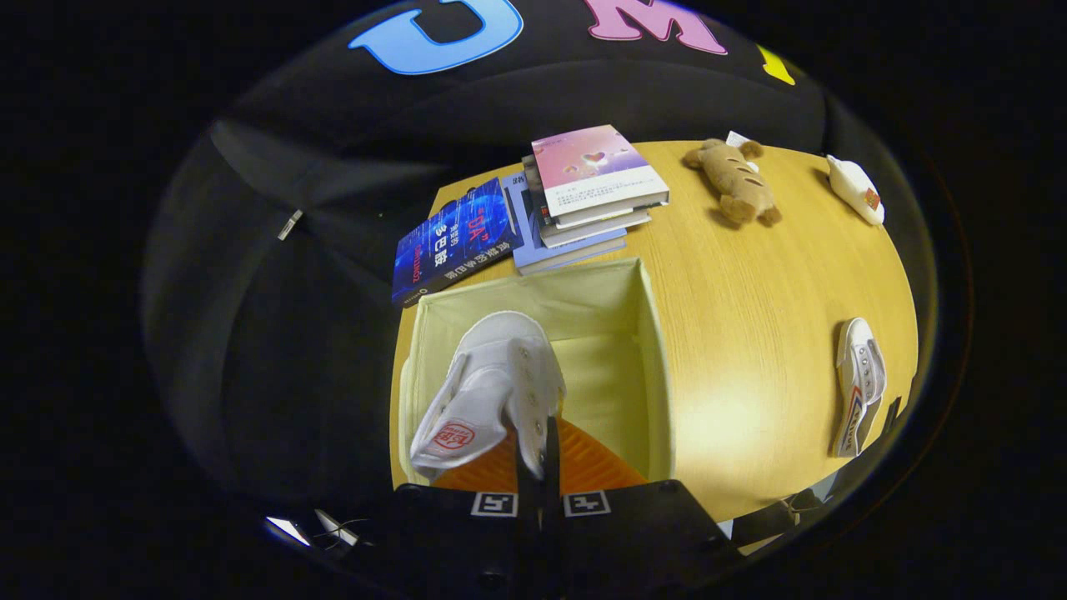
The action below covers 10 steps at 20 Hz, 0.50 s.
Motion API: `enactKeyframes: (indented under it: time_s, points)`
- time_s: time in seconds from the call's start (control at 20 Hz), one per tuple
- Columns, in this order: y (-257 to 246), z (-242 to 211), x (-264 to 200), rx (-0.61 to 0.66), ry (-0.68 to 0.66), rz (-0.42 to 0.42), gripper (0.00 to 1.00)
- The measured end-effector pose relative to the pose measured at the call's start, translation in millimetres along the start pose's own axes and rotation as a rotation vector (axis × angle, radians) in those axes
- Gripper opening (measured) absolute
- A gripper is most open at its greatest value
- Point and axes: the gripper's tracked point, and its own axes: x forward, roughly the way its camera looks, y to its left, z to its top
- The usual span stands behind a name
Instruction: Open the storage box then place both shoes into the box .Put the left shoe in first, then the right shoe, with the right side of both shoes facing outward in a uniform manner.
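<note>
The gripper (539,454) hangs over the open storage box (654,350), its two fingers drawn close together and pinching the rim of a white shoe (492,379) at the shoe's opening. The shoe hangs toe-away from the fingers, inside the mouth of the box, with its heel patch (a red mark on white) turned toward the camera; whether its sole touches the box floor cannot be told. The box is pale yellow cloth with upright walls and sits on a wooden table (750,333).

The second shoe (859,387) lies on its side on the table, well apart from the box, near the table's edge. Beyond the box a stack of books (588,196) rests on the tabletop, with a blue book (454,242) lying flat just beside it. Farther along the same end lie a brown plush toy (733,179) and a small white object (854,187), too small to make out.
</note>
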Motion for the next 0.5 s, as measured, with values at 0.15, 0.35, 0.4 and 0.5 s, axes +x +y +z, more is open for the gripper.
enactKeyframes:
  time_s: [0.15, 0.35, 0.4, 0.5]
  points:
    - [3, -5, 18, 0.027, 0.032, -0.012, 0.05]
    - [1, -6, 30, 0.020, 0.028, -0.034, 0.07]
    - [1, -7, 33, 0.024, 0.030, -0.034, 0.07]
    - [5, -10, 36, 0.035, 0.042, -0.017, 0.07]
